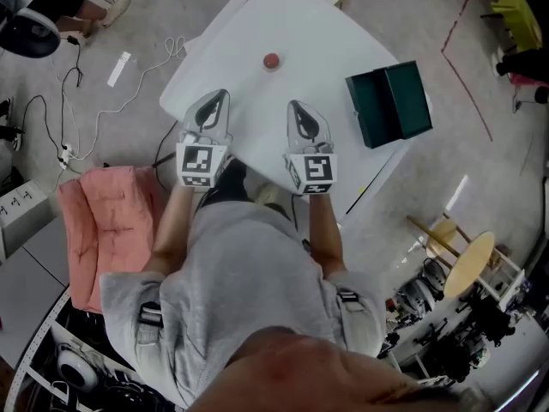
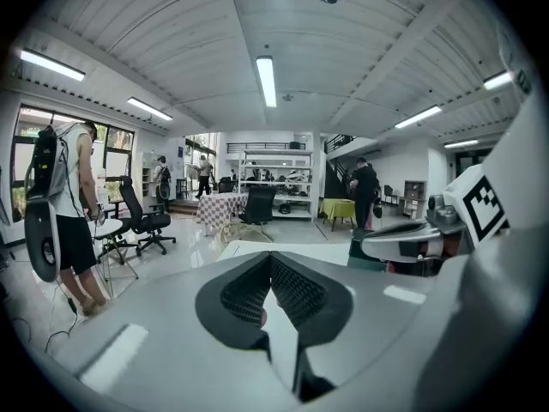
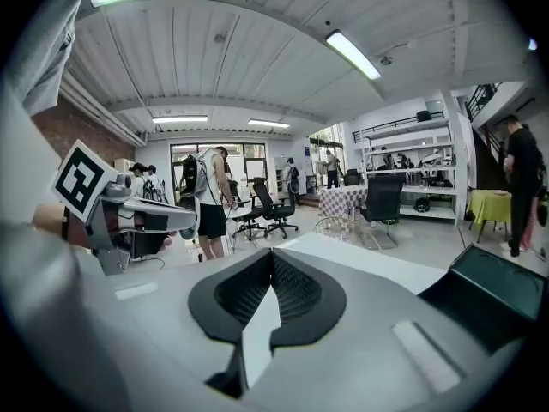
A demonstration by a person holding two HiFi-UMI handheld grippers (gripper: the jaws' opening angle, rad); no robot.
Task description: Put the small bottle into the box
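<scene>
A small red bottle (image 1: 271, 60) stands on the white table (image 1: 283, 24), toward its far side. At the table's right lies a dark green box (image 1: 390, 103) with its lid open; it also shows in the right gripper view as the box (image 3: 489, 294). My left gripper (image 1: 220, 94) and right gripper (image 1: 295, 105) hover side by side over the near part of the table, both short of the bottle. In the left gripper view my left gripper (image 2: 270, 256) has its jaws together with nothing held. My right gripper (image 3: 273, 254) is likewise shut and empty.
A pink padded seat (image 1: 111, 230) sits to the left of the person. Cables (image 1: 77, 118) trail over the floor at the left. A round wooden stool (image 1: 467, 264) and stacked gear stand at the lower right. A person (image 2: 73, 213) stands beyond the table.
</scene>
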